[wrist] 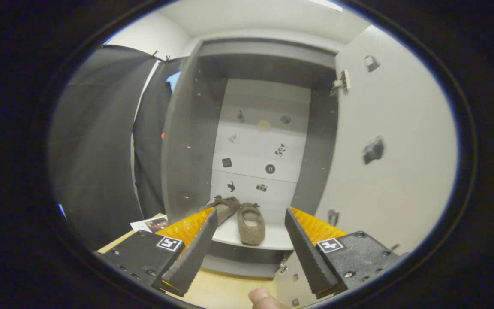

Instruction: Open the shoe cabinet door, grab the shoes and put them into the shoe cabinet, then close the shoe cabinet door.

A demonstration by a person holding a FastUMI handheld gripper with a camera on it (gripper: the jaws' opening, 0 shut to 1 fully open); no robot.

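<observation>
The grey shoe cabinet (189, 141) stands straight ahead with its door (384, 171) swung wide to the right. A pair of brown slipper-like shoes (250, 223) lies on the white bottom shelf (272, 238) inside, toes toward me; the left shoe is partly hidden behind my left finger. My gripper (251, 246) is open, with nothing between its fingers. It hovers in front of the cabinet's lower edge, with the shoes just beyond the fingertips.
The cabinet's white back panel (260, 150) carries several small dark stickers. A wooden floor (225, 292) runs below the cabinet. A paper card (150, 224) lies on the floor to the left. A fingertip (260, 297) shows beneath the gripper. Black cloth wall (97, 163) hangs left.
</observation>
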